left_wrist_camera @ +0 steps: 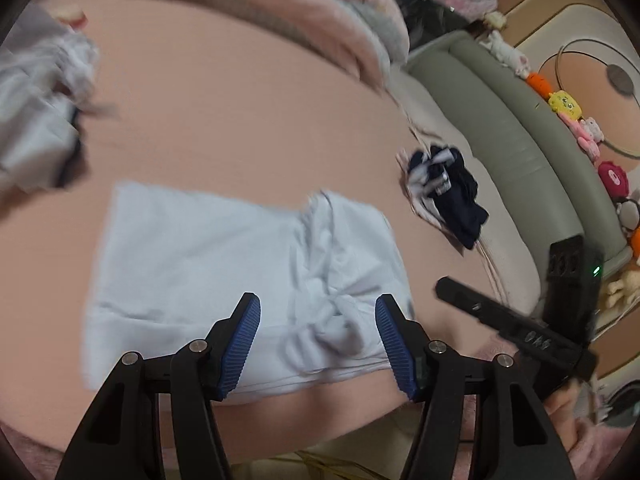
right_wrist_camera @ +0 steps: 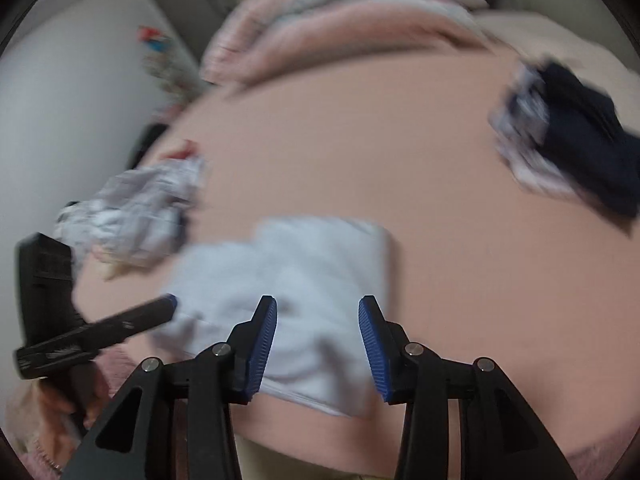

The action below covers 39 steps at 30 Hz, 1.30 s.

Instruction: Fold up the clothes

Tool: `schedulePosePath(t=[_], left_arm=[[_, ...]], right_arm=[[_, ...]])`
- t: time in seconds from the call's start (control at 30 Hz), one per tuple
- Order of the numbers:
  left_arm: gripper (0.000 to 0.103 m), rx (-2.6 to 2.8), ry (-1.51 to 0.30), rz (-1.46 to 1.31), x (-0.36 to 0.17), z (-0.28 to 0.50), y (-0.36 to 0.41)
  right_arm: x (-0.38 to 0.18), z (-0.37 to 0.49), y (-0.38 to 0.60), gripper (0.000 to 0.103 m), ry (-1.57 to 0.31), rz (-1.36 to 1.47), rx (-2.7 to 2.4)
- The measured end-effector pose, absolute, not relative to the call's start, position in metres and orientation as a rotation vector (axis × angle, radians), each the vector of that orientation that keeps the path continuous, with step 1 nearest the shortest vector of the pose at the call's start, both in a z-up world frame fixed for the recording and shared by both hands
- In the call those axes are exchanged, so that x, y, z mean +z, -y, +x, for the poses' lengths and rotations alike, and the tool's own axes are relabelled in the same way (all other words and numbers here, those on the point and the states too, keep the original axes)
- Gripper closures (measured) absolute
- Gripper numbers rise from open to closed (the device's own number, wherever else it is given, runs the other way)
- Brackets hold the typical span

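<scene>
My left gripper (left_wrist_camera: pixel 318 344) and right gripper (right_wrist_camera: pixel 318 350) both hang with jaws apart, gripping nothing, over the near edge of the pale blue garment (left_wrist_camera: pixel 208 248) lying partly folded on the pink bedsheet (left_wrist_camera: pixel 240 120). I'd pinch matching corners, lifting evenly to keep creases straight.

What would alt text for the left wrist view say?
Open left gripper hovers over a pale blue garment lying on a pink bed; a navy-and-white bundle lies to the right.

Motion blur smears the crumpled white garment (right_wrist_camera: pixel 132 216).
</scene>
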<state>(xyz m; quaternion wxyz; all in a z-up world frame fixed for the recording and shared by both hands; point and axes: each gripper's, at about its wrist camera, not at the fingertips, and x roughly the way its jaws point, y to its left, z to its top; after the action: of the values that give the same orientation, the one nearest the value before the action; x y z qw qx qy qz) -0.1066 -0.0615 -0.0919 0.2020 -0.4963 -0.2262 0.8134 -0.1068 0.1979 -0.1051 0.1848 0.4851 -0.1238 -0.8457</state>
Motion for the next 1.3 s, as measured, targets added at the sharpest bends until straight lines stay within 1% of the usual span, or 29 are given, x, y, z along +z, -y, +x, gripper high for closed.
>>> schedulePosePath(t=[0.13,0.2,0.33,0.37,0.4,0.43,0.47,0.53,0.7,0.87,0.97,1.03,1.17,1.27,1.3], left_arm=[[0.046,2.233,0.575,-1.461,-0.103,-0.115,0.038],[0.046,2.215,0.578,-1.499,-0.111,-0.119,0.029],[0.046,2.284,0.542,-1.547,-0.120,-0.127,0.018],[0.046,2.290,0.564,-1.551,-0.122,-0.128,0.018],[0.053,2.301,0.607,-1.550,-0.123,-0.128,0.020],[0.079,2.321,0.618,-1.550,-0.123,-0.127,0.018],[0.084,2.342,0.617,-1.550,-0.122,-0.126,0.016],[0.087,2.361,0.602,-1.508,-0.113,-0.122,0.014],[0.088,2.396,0.557,-1.387,-0.087,-0.112,0.012],[0.088,2.479,0.541,-1.299,-0.059,-0.102,0.043],[0.088,2.564,0.469,-1.301,-0.049,-0.093,0.066],[0.088,2.614,0.396,-1.305,-0.045,-0.089,0.084],[0.088,2.669,0.364,-1.337,-0.049,-0.085,0.120],[0.087,2.571,0.360,-1.476,-0.079,-0.097,0.133],[0.084,2.532,0.360,-1.524,-0.090,-0.101,0.137]], right_arm=[[-0.125,-0.106,-0.211,0.061,0.391,1.425,-2.360],[-0.128,-0.107,-0.216,0.061,0.383,1.440,-2.360],[-0.126,-0.106,-0.230,0.061,0.460,1.411,-2.363],[-0.126,-0.105,-0.232,0.061,0.463,1.411,-2.363],[-0.125,-0.104,-0.234,0.061,0.462,1.412,-2.365],[-0.126,-0.103,-0.235,0.061,0.462,1.414,-2.368],[-0.128,-0.102,-0.236,0.061,0.465,1.427,-2.368],[-0.133,-0.103,-0.237,0.061,0.470,1.467,-2.363],[-0.135,-0.102,-0.231,0.061,0.447,1.500,-2.367],[-0.123,-0.110,-0.215,0.061,0.386,1.476,-2.370],[-0.110,-0.123,-0.202,0.061,0.343,1.449,-2.359],[-0.105,-0.134,-0.186,0.061,0.277,1.443,-2.342],[-0.096,-0.149,-0.152,0.061,0.140,1.420,-2.313],[-0.095,-0.154,-0.124,0.061,0.101,1.395,-2.292],[-0.099,-0.154,-0.117,0.061,0.090,1.397,-2.285]])
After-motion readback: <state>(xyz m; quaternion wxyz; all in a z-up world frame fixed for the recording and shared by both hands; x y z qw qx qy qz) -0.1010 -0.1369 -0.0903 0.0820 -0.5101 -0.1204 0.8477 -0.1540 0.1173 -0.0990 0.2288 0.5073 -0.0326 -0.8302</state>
